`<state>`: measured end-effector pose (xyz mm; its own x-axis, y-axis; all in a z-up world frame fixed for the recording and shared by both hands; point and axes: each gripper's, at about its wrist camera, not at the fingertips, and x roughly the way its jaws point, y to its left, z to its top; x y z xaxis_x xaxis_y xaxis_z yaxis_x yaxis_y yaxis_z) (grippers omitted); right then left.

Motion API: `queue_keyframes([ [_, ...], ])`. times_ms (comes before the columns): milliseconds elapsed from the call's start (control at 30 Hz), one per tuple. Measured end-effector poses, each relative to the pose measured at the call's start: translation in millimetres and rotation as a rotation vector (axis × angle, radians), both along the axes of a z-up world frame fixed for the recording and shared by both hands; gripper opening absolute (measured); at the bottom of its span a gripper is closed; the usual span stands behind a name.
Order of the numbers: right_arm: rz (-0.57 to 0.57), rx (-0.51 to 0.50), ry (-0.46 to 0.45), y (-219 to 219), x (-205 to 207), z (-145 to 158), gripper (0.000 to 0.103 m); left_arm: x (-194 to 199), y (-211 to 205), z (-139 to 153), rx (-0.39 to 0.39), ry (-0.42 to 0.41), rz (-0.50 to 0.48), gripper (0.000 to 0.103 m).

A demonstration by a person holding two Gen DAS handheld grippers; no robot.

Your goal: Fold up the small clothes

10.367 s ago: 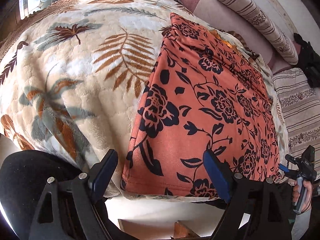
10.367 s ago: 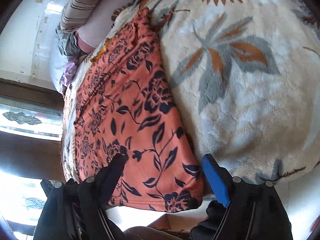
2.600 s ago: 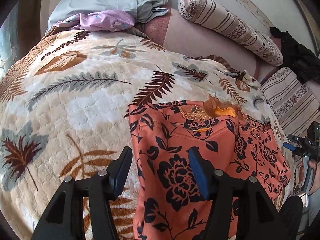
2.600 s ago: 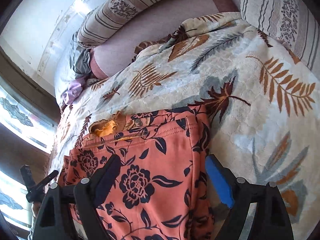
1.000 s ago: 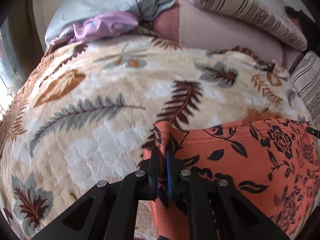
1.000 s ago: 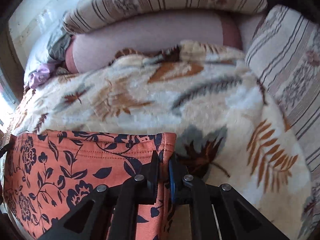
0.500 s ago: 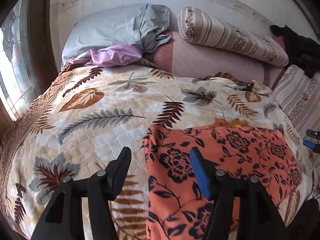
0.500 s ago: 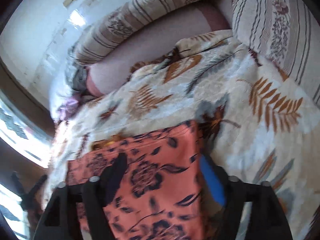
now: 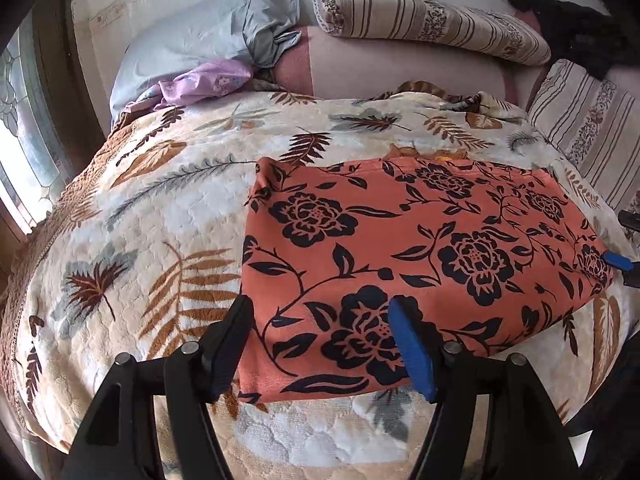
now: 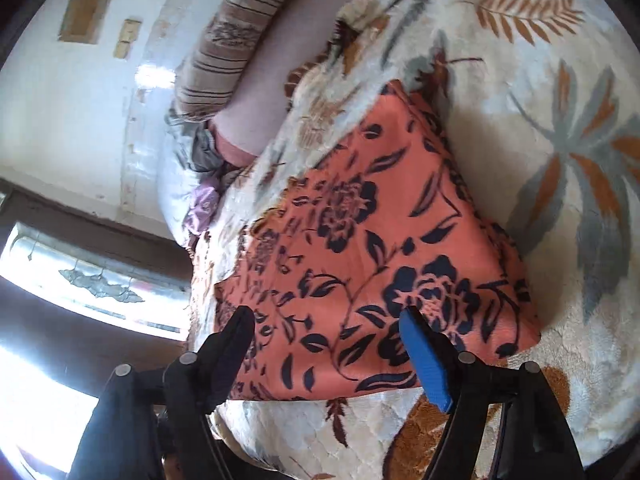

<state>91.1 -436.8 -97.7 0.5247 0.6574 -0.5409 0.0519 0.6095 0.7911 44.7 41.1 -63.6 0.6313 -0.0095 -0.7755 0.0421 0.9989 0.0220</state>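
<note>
The orange flowered garment (image 9: 420,248) lies folded into a flat rectangle on the leaf-patterned blanket (image 9: 152,216) of the bed, straight ahead of both claws. The left claw (image 9: 324,344) has its fingers spread apart and holds nothing; the cloth's near left corner sits between and just beyond them. The right claw (image 10: 332,356) is likewise spread wide and empty, with the garment's near edge just in front of it.

What could go wrong, as I judge it: the fold looks soft and only resting, so a claw that pinches just the top layer would peel it open instead of carrying the whole stack over. The blanket is plush, and a low pinch at the edge could catch its pile together with the cloth and drag the garment crooked. If the two claws lift unevenly, the next fold would come out skewed.

Hard to make out: how many layers lie under the top one. A bit of yellow-orange fabric (image 9: 444,156) peeks out at the edge farthest from the left claw, its nature unclear. The right wrist view is blurred.
</note>
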Motion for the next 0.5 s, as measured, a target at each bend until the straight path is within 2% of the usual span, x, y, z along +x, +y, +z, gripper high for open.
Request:
queue_keyframes([
  [67,-0.011,-0.008,0.021,-3.1,0.8,-9.3,0.085,13.7,-0.4,-28.3,0.014,0.136,0.036,0.071],
  [100,-0.03,-0.045,0.076,-6.5,3.4,-22.4,0.083,17.2,0.3,-41.4,0.016,0.186,0.049,0.072],
  [133,-0.055,-0.051,0.132,-11.7,4.0,-36.1,0.082,15.3,0.1,-38.8,0.012,0.154,0.06,0.072],
  [167,-0.08,-0.006,0.123,-20.5,2.0,-37.7,0.082,13.5,-1.1,-32.6,0.009,0.142,0.069,0.072],
  [267,-0.064,-0.05,0.069,-15.4,-2.4,-12.2,0.083,12.8,-6.3,-19.7,0.003,0.131,0.062,0.072],
  [333,-0.02,-0.067,0.016,-6.0,-0.4,5.0,0.083,17.6,-10.2,-17.8,0.028,0.135,0.061,0.072],
  [400,0.026,-0.061,-0.015,2.2,4.7,13.0,0.084,23.6,-10.9,-20.0,0.01,0.15,0.068,0.072],
  [467,0.036,-0.094,-0.004,3.8,11.8,2.6,0.084,28.4,-9.9,-24.9,-0.001,0.172,0.082,0.072],
  [500,0.018,-0.132,0.056,1.4,16.8,-10.8,0.084,29.8,-10.1,-27.3,0.002,0.183,0.09,0.072],
])
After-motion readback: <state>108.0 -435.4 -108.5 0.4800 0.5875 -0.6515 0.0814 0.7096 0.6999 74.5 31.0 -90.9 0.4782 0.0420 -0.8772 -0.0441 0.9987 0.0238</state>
